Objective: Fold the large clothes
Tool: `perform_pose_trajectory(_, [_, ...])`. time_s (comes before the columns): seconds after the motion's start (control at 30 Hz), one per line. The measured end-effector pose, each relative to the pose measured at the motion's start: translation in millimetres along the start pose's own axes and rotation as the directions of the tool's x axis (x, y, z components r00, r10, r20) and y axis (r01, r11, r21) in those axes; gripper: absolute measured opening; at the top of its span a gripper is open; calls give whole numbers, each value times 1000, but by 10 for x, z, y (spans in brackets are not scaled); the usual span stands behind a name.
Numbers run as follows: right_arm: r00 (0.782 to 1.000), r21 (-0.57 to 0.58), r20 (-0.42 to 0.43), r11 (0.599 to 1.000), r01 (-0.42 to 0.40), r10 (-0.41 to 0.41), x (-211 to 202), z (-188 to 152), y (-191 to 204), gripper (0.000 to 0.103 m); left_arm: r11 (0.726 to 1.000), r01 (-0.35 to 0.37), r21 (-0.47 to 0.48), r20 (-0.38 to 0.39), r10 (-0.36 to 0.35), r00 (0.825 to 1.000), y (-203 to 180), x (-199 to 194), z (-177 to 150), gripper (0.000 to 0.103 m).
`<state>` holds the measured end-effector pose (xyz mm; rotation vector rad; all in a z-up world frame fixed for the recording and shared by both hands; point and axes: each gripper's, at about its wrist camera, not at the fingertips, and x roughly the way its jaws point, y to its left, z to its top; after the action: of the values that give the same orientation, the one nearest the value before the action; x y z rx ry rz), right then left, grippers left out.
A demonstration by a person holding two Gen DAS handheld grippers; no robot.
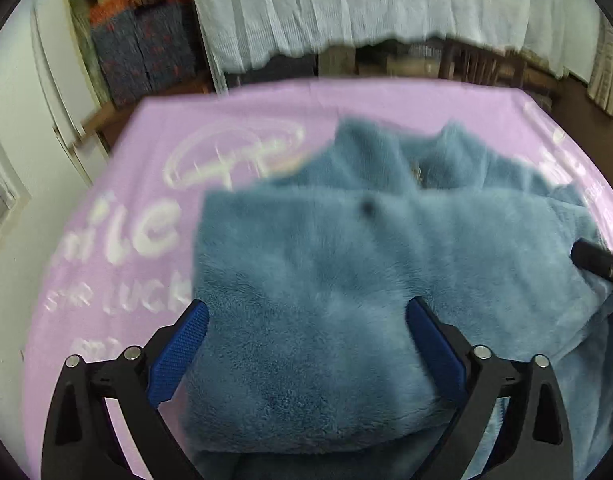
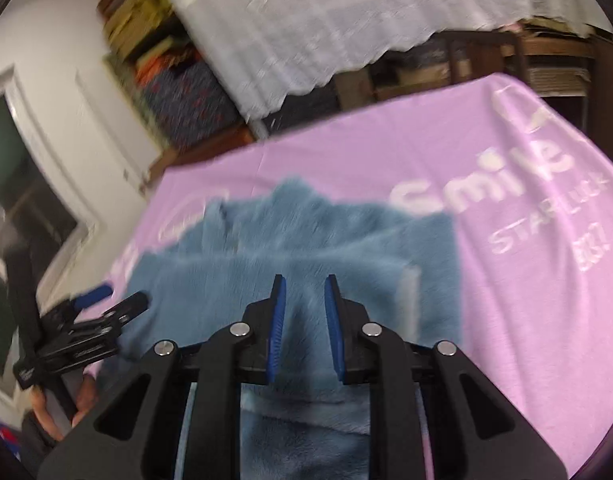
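A fluffy blue garment (image 1: 326,280) lies partly folded on the bench, over a lilac cloth (image 1: 146,152) printed with white lettering; it sits toward the near edge, its collar end pointing to 12 o'clock. Beyond the bench, at 12 o'clock, a white textured cover (image 1: 346,4) hangs down over dark wooden furniture, and at 10 o'clock stands a shelf stacked with folded patterned fabrics (image 1: 142,44). A white door or panel (image 1: 54,64) fills the 9 o'clock side.

The left claw (image 1: 306,344) stands wide, its blue pads (image 1: 178,356) to either side of the folded edge, with no pad seen to press on the pile. The right claw (image 2: 304,328) is narrow, its pads apart with only a slim gap; the fleece shows through the gap behind them, and no cloth is pinched there.

The left wrist view alone shows a dark button (image 1: 366,208) on the garment's top layer and the black tip of the right claw intruding at 3 o'clock. The right wrist view alone shows the left claw (image 2: 110,300) from the side at 8 o'clock, the person's hand (image 2: 58,408) gripping its handle, a dark window (image 2: 10,184) at 9 o'clock, and a pale lining patch (image 2: 410,284) on the garment at 3 o'clock. Both views are blurred.
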<state>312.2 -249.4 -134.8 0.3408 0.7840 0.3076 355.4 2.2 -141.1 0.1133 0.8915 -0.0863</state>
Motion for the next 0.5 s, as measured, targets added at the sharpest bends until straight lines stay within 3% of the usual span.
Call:
perform_pose_trajectory(0.07, [998, 20, -57, 999, -26, 27, 136, -40, -53, 30, 999, 35, -27, -10, -35, 999, 65, 21, -4, 100])
perform_pose_trajectory(0.17, [996, 46, -56, 997, -59, 62, 134, -48, -92, 30, 998, 46, -37, -14, -46, 999, 95, 34, -8, 100])
perform_pose_trajectory(0.5, [998, 23, -57, 999, -39, 41, 112, -63, -41, 30, 999, 40, -23, -20, -40, 999, 94, -5, -16, 100])
